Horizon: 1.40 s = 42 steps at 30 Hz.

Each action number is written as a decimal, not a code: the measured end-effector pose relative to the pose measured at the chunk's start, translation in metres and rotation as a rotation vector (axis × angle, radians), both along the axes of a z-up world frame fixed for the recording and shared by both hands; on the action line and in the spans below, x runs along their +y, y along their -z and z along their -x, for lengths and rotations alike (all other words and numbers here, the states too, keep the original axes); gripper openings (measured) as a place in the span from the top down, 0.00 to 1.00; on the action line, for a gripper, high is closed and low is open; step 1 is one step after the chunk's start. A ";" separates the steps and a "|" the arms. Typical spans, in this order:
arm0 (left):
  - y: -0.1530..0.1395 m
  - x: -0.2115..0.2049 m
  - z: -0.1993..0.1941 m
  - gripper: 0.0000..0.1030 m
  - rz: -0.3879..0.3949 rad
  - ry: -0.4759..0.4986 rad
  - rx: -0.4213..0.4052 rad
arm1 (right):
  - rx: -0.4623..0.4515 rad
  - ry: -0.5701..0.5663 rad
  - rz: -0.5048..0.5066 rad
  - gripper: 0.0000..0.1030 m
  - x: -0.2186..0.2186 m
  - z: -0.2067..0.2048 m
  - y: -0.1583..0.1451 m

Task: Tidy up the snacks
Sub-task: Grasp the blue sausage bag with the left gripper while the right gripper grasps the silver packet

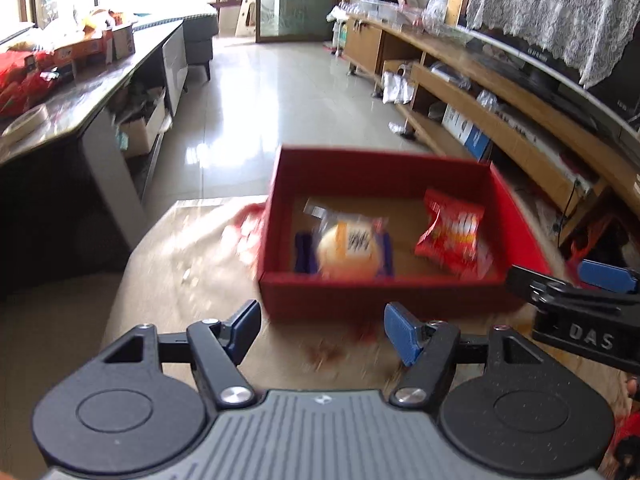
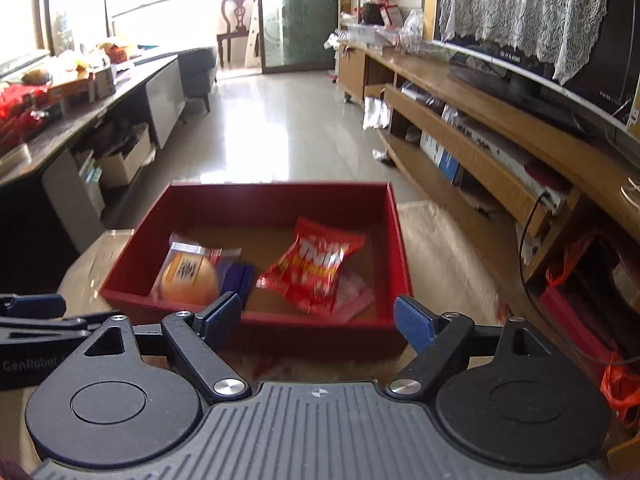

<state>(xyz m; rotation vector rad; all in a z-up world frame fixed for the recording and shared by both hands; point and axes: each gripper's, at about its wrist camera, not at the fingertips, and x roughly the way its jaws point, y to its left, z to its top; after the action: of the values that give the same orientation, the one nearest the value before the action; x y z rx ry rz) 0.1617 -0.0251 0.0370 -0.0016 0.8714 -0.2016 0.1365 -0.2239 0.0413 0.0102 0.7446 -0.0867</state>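
Observation:
A red open box stands on a beige round table. Inside lie a round yellow bun in clear wrap, a purple packet under it, and a red snack bag. My left gripper is open and empty just in front of the box. My right gripper is open and empty at the box's near wall; it also shows in the left wrist view. A blurred red packet lies left of the box.
A long dark counter with snacks and boxes runs along the left. A wooden TV stand with a TV runs along the right. Tiled floor lies beyond the table. Red bags hang at the right.

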 end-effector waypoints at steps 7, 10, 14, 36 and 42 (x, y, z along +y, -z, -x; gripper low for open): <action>0.024 0.031 0.025 0.39 0.080 -0.039 0.134 | 0.087 -0.023 -0.039 0.14 0.014 0.036 0.012; 0.032 0.031 0.036 0.39 0.081 -0.014 0.170 | 0.136 -0.024 -0.084 0.14 0.017 0.047 0.020; 0.046 0.018 0.047 0.38 0.032 0.075 0.195 | 0.152 -0.024 -0.094 0.14 0.020 0.060 0.023; 0.070 0.003 0.086 0.45 -0.069 0.163 0.285 | 0.200 -0.070 -0.087 0.14 0.009 0.074 0.031; 0.081 -0.001 0.085 0.34 -0.124 0.162 0.288 | 0.261 -0.087 -0.073 0.12 0.015 0.076 0.046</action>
<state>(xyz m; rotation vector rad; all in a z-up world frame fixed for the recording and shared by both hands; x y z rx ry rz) 0.0768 -0.0258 -0.0440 0.1593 1.1710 -0.3031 0.0609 -0.2085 -0.0042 0.0365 1.0079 0.0235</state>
